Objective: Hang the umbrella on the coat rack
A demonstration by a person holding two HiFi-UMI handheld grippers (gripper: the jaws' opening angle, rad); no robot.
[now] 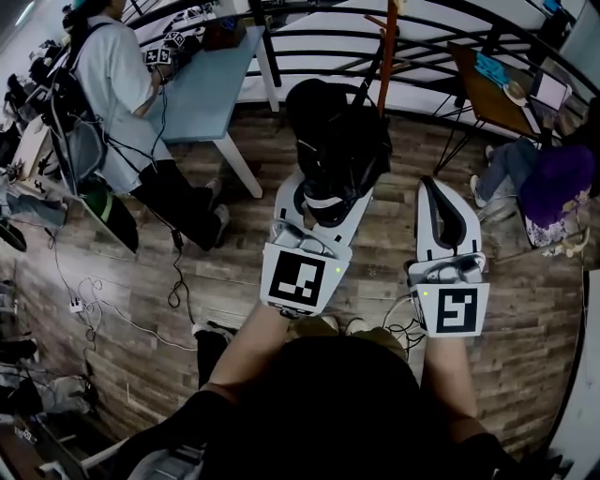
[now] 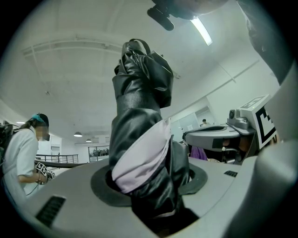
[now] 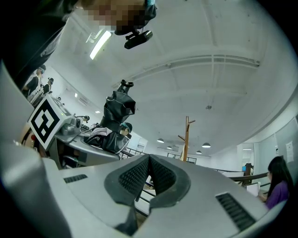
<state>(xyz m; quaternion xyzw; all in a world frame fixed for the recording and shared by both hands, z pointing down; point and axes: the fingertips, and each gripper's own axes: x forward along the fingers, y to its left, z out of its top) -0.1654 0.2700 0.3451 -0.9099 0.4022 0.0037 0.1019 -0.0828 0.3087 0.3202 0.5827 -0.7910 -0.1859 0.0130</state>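
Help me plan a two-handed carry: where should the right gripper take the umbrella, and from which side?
Probably grip the umbrella above the left gripper, coming in from the right. It stands upright in those jaws with its upper length free, and the shut, empty right gripper sits on that side.

- You stand in an open-plan office or lab workspace, with a wood-plank floor (image 1: 141,281) and a curved black railing (image 1: 422,28).
- A person (image 1: 112,75) works at the left edge of a pale table (image 1: 211,89).
- A power strip (image 1: 77,305) with cables lies on the floor.
- Tube lights (image 2: 201,30) and a wooden coat rack (image 3: 186,139) complete it.
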